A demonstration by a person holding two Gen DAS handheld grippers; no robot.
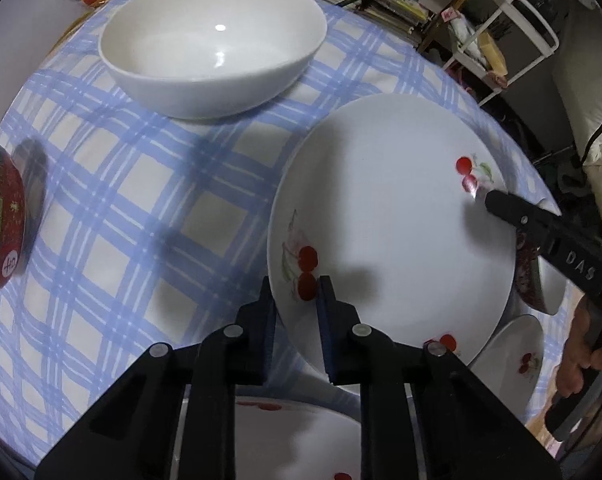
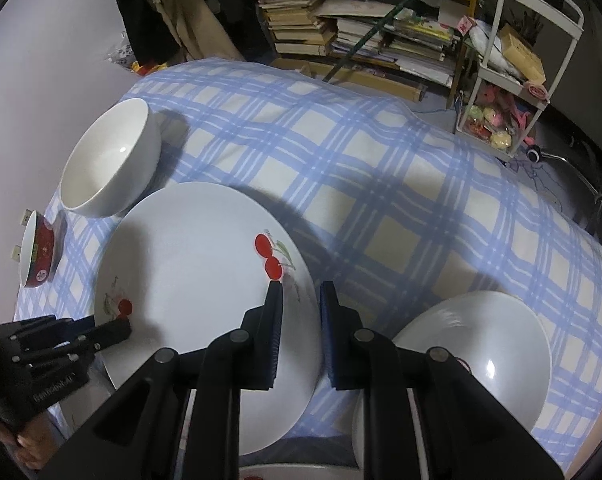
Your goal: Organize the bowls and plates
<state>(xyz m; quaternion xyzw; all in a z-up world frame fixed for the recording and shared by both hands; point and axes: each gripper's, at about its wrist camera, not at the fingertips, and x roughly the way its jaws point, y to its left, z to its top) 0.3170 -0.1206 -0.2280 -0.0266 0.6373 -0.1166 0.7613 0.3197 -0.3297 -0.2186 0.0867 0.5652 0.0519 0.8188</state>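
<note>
I hold the cherry plate (image 1: 397, 216) up over the checked tabletop (image 1: 141, 200) with both grippers. My left gripper (image 1: 297, 300) has its jaws clamped on one rim, and my right gripper (image 2: 301, 300) has its jaws clamped on the other rim. A white bowl (image 1: 213, 40) sits behind the plate, and a red bowl (image 1: 5, 220) lies tipped at the left.

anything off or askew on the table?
One thing: the red patterned bowl at the table's left edge looks tipped on its side, opening facing sideways. The white bowl sits upright; the cherry plate looks intact, no spills.
</note>
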